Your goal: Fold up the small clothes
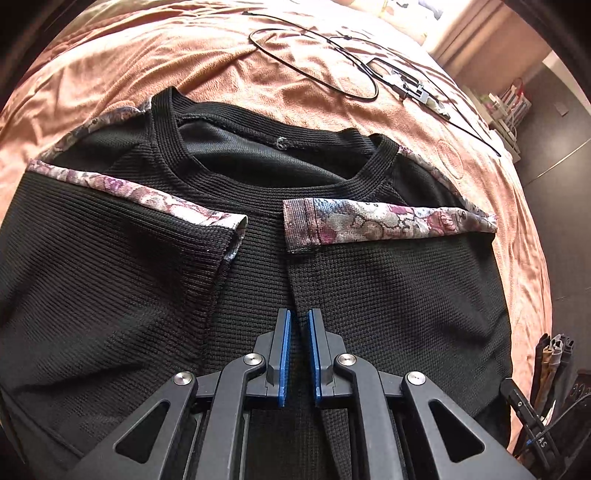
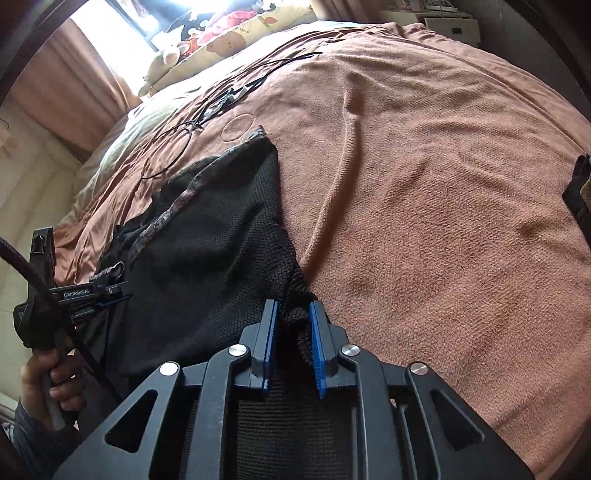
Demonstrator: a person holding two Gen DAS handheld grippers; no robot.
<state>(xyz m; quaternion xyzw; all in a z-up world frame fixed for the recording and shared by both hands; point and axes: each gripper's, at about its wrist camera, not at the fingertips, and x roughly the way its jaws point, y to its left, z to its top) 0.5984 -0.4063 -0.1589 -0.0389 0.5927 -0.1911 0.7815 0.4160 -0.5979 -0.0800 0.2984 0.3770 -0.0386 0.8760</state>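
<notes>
A wide bed cover (image 2: pixel 424 184) of soft brown terry cloth, wrinkled in long ridges, is filling both views. On it a black shirt (image 1: pixel 369 295) of waffle-knit fabric is lying with its round ribbed neck away from the camera. Both short sleeves, edged with a flowered purple-grey band (image 1: pixel 388 221), are lying folded inward over the chest.

The left gripper (image 1: pixel 298 354) is hovering over the middle of the shirt; its blue ribbed pads are standing almost together, with a narrow gap and no cloth between them. The right gripper (image 2: pixel 293 343) is pinching a bunched edge of the shirt between its blue pads, at the shirt's side.

Only the right view is showing a hand (image 2: pixel 48 384) holding the other gripper's handle and the printed pillows (image 2: pixel 221 33). A thin black cable (image 1: pixel 314 55) is lying looped beyond the shirt.
</notes>
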